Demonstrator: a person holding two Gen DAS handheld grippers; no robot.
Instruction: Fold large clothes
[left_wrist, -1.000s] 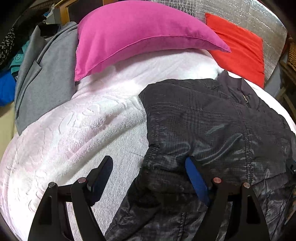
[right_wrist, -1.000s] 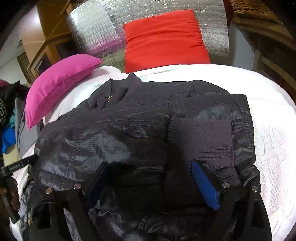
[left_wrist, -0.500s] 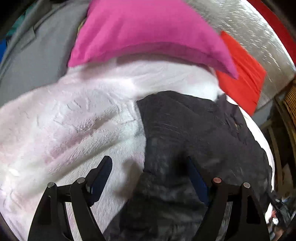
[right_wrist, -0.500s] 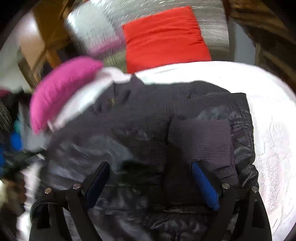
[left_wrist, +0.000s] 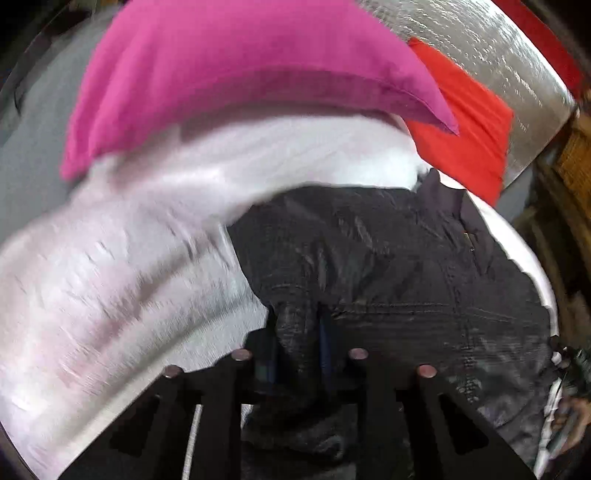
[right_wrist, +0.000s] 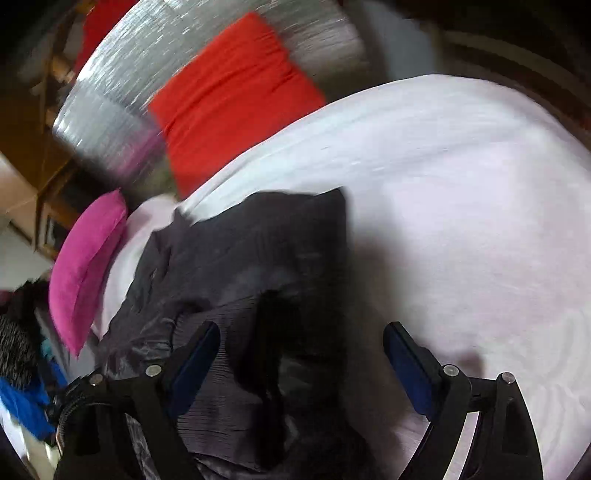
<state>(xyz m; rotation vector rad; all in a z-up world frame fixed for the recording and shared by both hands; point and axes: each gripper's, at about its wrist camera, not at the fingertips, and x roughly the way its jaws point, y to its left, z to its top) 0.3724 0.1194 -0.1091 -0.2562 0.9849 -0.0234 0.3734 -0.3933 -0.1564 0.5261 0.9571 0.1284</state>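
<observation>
Both views had swung since the earlier frames, and the left gripper (left_wrist: 297, 341) had just closed from wide open onto a pinched ridge of the jacket (left_wrist: 388, 266) at its left edge, pads pressing the dark fabric from both sides. The right gripper (right_wrist: 301, 363) had been closing too, but its blue pads (right_wrist: 404, 363) stood apart with the jacket's right edge between them and no clear contact. The jacket lay flat on the white bedspread (right_wrist: 461, 192), collar at the far end near the pink pillow (left_wrist: 240, 74) and red cushion (right_wrist: 232, 92).
</observation>
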